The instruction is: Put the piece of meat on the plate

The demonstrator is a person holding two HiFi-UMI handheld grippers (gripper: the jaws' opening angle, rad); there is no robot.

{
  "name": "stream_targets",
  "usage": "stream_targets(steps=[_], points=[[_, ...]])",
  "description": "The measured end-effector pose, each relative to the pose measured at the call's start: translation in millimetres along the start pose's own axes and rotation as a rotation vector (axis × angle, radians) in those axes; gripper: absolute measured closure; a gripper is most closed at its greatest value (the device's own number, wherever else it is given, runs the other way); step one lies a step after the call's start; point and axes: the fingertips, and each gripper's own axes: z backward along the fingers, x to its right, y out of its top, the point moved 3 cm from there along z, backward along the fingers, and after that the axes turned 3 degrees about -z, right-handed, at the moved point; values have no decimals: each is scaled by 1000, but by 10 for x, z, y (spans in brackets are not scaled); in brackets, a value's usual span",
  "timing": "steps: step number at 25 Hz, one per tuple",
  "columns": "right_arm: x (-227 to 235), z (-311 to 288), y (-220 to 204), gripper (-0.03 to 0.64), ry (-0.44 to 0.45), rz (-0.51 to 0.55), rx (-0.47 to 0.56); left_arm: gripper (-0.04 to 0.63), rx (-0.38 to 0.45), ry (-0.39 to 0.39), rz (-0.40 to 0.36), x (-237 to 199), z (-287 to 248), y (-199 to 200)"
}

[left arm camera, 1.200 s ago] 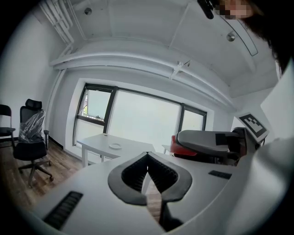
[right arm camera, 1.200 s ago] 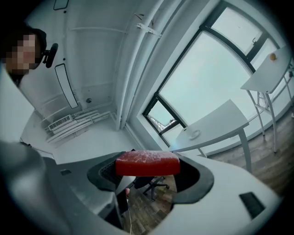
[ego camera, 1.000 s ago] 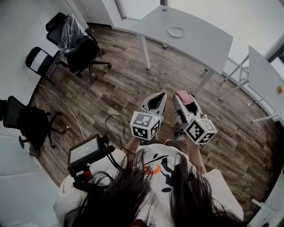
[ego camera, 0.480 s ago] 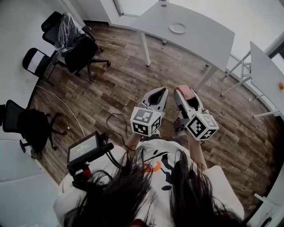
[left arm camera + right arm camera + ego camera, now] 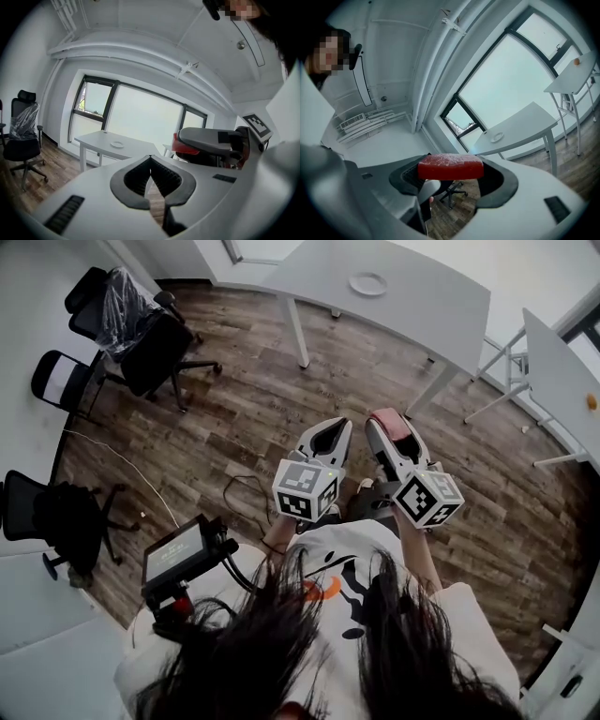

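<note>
Spanning right gripper (image 5: 450,175) jaws: meat (image 5: 450,167).

Red meat slab (image 5: 450,166) clamped in right claw (image 5: 451,171); white plate (image 5: 368,283) distant.

- A dark wood-plank floor (image 5: 234,418) fills the middle of the head view.
- A white desk (image 5: 422,306) on white legs stands at top centre; a second white desk (image 5: 562,381) runs along the right edge.
- Black office chairs sit at the upper left, one wrapped in clear plastic (image 5: 127,310).
- A thin cable (image 5: 122,470) trails over the floor at the left.
- A wide dark-framed window (image 5: 136,117) lets pale daylight in under a white ceiling (image 5: 140,51).
</note>
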Motion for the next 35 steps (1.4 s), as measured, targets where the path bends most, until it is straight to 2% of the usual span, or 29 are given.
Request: stream_targets(steps=[6, 12, 18, 29, 35], points=[[-11, 68, -53, 293, -6, 7, 5, 589, 3, -4, 9, 21, 64, -79], [56, -66, -23, 293, 14, 13, 3, 589, 18, 25, -10, -75, 0, -25], [540, -876, 450, 293, 22, 11, -22, 589, 3, 54, 15, -536, -884, 269], [1368, -1710, 1241, 293, 10, 23, -50, 589, -2, 49, 7, -787, -2221, 722], [1645, -1961, 1470, 293, 9, 13, -51, 589, -21, 46, -1, -819, -2616, 783]])
